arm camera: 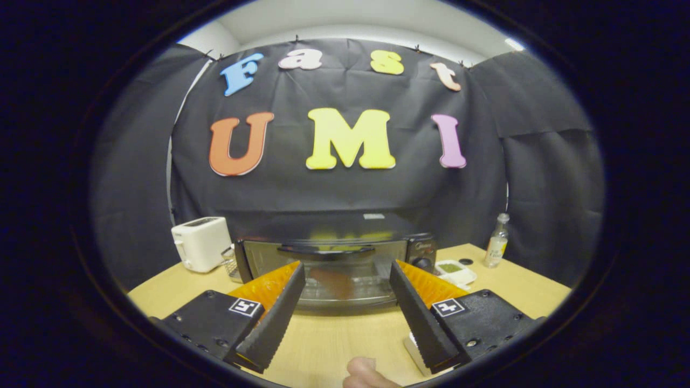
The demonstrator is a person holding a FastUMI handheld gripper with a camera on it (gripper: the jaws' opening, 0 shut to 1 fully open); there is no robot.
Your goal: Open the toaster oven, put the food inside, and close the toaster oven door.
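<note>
We see one toaster oven (pixel 329 264) at the centre of the frame, standing on the wooden bench (pixel 334 339) with its glass door (pixel 329 275) shut and its handle (pixel 326 249) across the top edge. A reddish-brown shape shows through the glass (it could be food inside or a reflection; we cannot tell). So the scene fits either a closed oven awaiting loading or one already loaded and closed again.

The hand-held gripper (pixel 345 302) sits at lower centre with its two fingers spread wide and nothing between them, aimed squarely at the door, which we judge suits reaching for the handle. A fingertip (pixel 364 372) of the person shows at the bottom centre.

Right of the oven lies one white tray (pixel 455 272) holding something green, possibly the food, kept within easy reach. Further right stands one small bottle (pixel 497 241). At middle left sits one white pop-up toaster (pixel 201 242), with a wire basket (pixel 232 264) partly hidden between it and the oven.
</note>
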